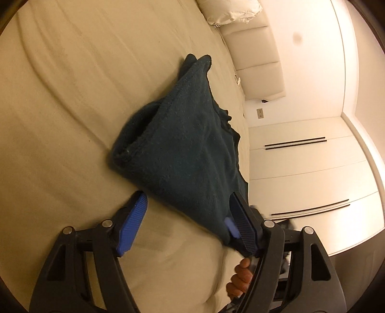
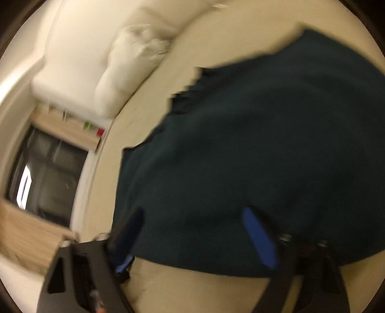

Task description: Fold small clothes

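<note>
A dark teal fleece garment [image 1: 187, 144] lies bunched on the beige bed [image 1: 72, 96], with one corner pointing toward the headboard. My left gripper [image 1: 188, 196] is open at the garment's near edge. Its right finger [image 1: 240, 224] rests against the cloth and its left finger [image 1: 134, 216] stands clear over bare sheet. A hand [image 1: 240, 277] shows under that right finger. The right wrist view is blurred. There the garment [image 2: 252, 144] spreads wide, and my right gripper [image 2: 193, 210] hovers open over its near hem, with cloth between the spread fingers.
A white pillow [image 1: 228, 9] and a padded headboard [image 1: 255, 60] stand at the bed's far end. White wardrobe doors [image 1: 300, 168] run along the bed's right side. In the right wrist view there is a pillow [image 2: 130, 72], a wooden ledge [image 2: 67, 130] and a dark window [image 2: 48, 173].
</note>
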`<action>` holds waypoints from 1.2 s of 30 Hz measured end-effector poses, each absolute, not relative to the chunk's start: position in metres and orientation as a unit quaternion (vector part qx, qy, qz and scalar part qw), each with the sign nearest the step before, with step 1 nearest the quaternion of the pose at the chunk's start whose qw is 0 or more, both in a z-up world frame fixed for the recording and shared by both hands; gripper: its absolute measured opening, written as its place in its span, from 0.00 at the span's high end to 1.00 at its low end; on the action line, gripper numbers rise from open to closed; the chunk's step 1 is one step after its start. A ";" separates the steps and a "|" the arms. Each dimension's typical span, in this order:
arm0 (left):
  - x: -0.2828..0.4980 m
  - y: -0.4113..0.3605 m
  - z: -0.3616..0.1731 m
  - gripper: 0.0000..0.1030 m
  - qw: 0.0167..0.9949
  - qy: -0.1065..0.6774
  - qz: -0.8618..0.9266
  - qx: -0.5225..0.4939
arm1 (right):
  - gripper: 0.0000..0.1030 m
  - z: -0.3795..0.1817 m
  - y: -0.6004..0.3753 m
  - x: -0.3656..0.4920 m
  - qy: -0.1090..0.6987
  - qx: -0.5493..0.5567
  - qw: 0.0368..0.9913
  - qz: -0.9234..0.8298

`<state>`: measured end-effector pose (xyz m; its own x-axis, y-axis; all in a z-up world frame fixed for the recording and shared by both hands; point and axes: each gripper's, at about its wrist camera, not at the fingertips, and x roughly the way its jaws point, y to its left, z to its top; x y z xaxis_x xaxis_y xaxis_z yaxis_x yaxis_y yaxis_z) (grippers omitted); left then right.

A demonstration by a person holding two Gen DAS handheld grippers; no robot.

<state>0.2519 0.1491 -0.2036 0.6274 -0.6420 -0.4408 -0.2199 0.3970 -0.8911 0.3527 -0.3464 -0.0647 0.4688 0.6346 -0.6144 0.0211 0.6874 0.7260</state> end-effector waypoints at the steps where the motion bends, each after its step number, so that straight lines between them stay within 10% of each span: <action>1: 0.253 0.150 -0.205 0.32 0.728 0.405 -0.146 -0.534 | 0.33 -0.068 -0.363 0.347 0.460 0.385 0.773 0.207; 22: 0.289 0.153 -0.208 0.20 0.709 0.387 -0.140 -0.574 | 0.33 -0.080 -0.467 0.289 0.382 0.555 0.734 0.088; 27: 0.297 0.161 -0.213 0.37 0.716 0.373 -0.153 -0.569 | 0.39 -0.089 -0.480 0.305 0.366 0.585 0.720 0.071; 29: 0.302 0.160 -0.225 0.67 0.712 0.379 -0.148 -0.573 | 0.41 -0.086 -0.475 0.312 0.370 0.568 0.732 0.073; 33: 0.309 0.163 -0.238 0.88 0.696 0.391 -0.131 -0.588 | 0.82 -0.090 -0.471 0.320 0.388 0.548 0.737 0.071; 36: 0.314 0.164 -0.230 0.92 0.706 0.397 -0.133 -0.572 | 0.86 -0.093 -0.475 0.319 0.390 0.546 0.737 0.077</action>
<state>0.3135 0.1638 -0.2303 0.6499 -0.6414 -0.4079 -0.2665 0.3103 -0.9125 0.3192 -0.4751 -0.0934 0.6838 0.5402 -0.4905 0.3122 0.3909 0.8659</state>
